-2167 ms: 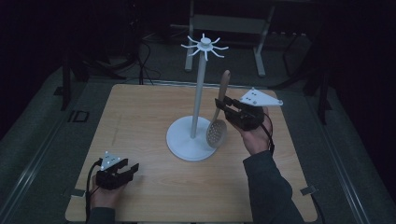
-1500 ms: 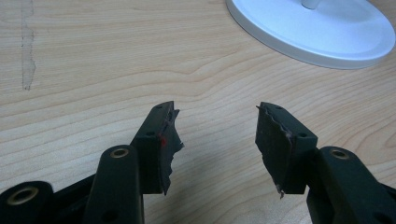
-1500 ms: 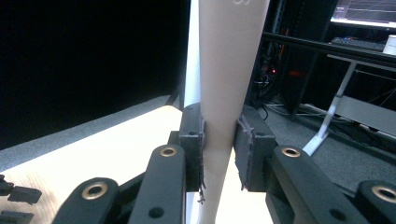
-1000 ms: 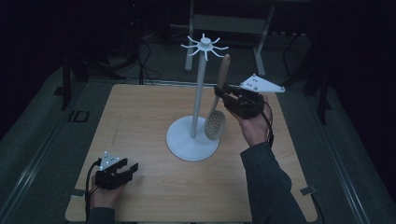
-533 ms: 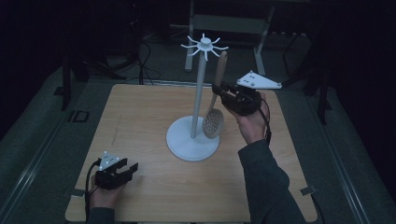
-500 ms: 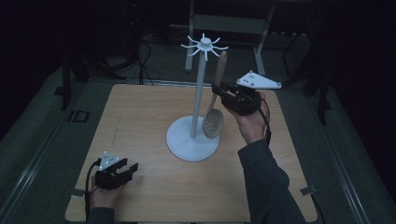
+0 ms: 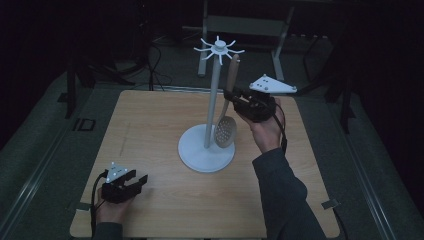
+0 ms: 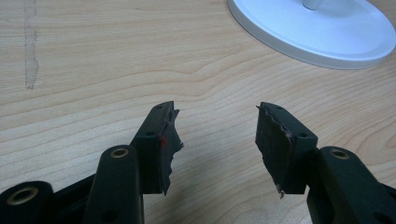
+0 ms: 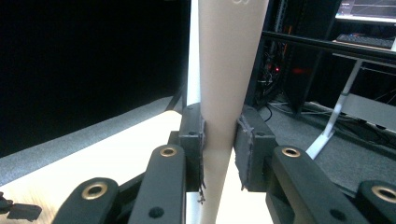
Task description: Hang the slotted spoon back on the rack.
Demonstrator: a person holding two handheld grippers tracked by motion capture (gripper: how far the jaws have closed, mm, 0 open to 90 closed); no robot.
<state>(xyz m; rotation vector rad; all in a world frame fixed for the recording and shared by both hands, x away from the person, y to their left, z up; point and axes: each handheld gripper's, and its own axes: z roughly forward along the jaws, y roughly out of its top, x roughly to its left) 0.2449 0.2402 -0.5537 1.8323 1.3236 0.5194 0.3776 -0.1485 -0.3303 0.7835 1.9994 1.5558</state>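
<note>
One pale wooden-handled skimmer (image 7: 226, 127), perforated round head down, upright.

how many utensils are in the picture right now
1. A slotted spoon with a wooden handle is clamped in the right gripper, held upright beside the white hook stand on the table. The stand's hooks look bare.

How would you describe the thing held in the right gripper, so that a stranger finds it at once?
Start at the wooden table and find the white stand with hooks on top. Just right of its pole, the right gripper is shut on a slotted spoon, handle up. Its round bowl full of holes marks it out.
</note>
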